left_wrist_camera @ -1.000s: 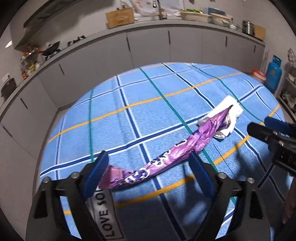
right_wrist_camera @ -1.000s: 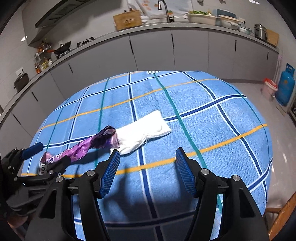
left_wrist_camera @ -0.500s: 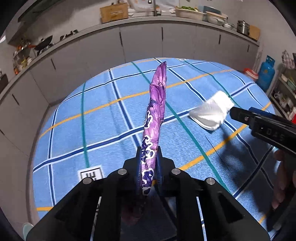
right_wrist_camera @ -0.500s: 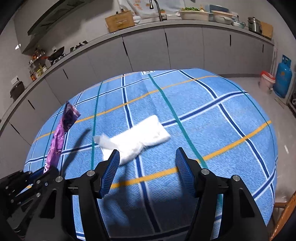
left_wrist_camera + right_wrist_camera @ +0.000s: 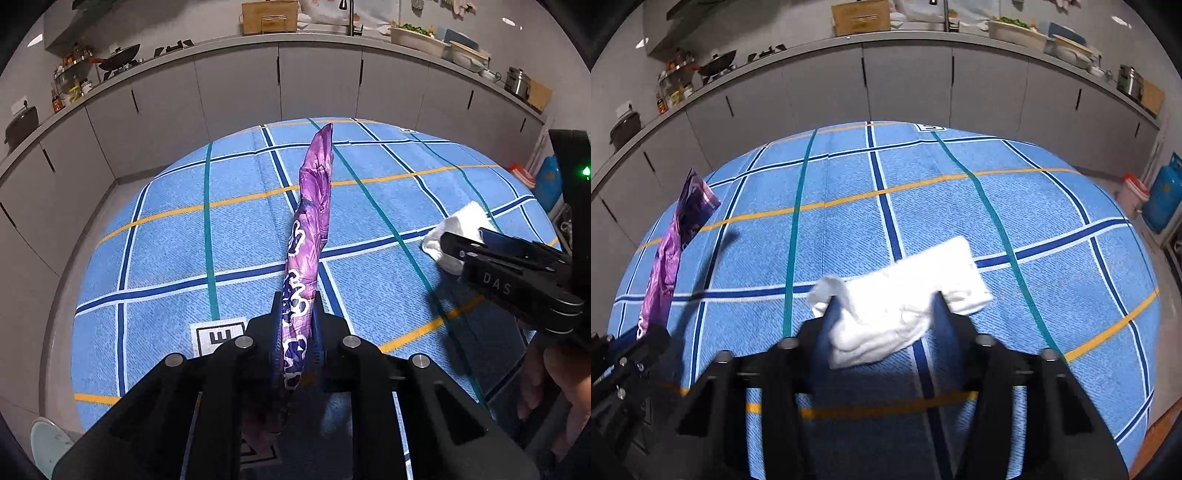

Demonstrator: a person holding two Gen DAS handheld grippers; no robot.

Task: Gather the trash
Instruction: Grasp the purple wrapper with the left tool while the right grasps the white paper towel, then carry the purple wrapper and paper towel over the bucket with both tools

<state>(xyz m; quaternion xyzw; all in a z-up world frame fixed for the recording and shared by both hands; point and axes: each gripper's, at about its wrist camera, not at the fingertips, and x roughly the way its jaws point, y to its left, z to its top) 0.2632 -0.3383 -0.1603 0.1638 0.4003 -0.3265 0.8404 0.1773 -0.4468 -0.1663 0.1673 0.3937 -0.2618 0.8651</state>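
A long purple snack wrapper stands up from my left gripper, which is shut on its lower end above the blue checked tablecloth. The same wrapper shows at the left of the right wrist view. A white folded tissue lies on the cloth between the fingers of my right gripper. Its jaws are closing, and the tissue bunches up against both pads, one corner curling over the left finger. From the left wrist view the tissue is half hidden behind the right gripper.
Grey cabinets and a cluttered counter curve behind the table. A blue gas cylinder and a red-lidded bucket stand on the floor at the right. A printed marker lies on the cloth. A person's hand holds the right gripper.
My left gripper shut on the purple wrapper and lifted it off the cloth and the tissue. The right gripper moved forward over the tissue and its jaws narrowed onto it.
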